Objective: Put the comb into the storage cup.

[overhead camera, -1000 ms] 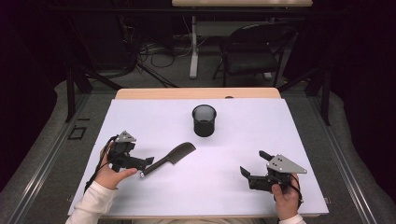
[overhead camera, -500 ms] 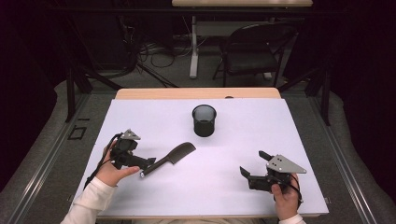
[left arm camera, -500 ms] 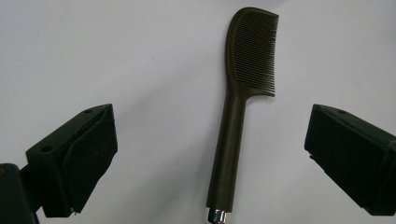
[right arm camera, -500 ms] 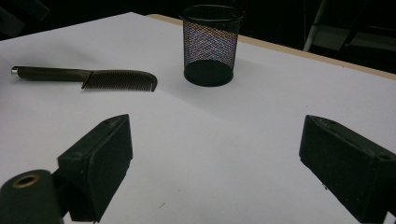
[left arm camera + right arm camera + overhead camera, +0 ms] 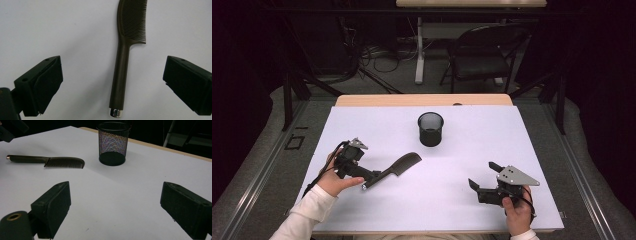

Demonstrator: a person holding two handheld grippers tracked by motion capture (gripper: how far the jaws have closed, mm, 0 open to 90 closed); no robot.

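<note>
White sheeting covers the counter (image 5: 532,150), with a dark room, a folding chair (image 5: 482,55) and loose cables behind its far edge. On the near left part of the counter lies a dark brown comb (image 5: 394,169), flat, its toothed end pointing toward the middle and its silver-capped handle end toward the person. The left gripper (image 5: 362,175) hangs just over that handle end; in the left gripper view its jaws stand wide apart on either side of the comb's handle (image 5: 120,75) without touching it. A black mesh cup (image 5: 430,128) stands upright near the far middle, well apart from the comb. The right gripper (image 5: 484,182) sits at the near right, jaws open on nothing, aimed toward the cup (image 5: 112,143) and comb (image 5: 50,161).
</note>
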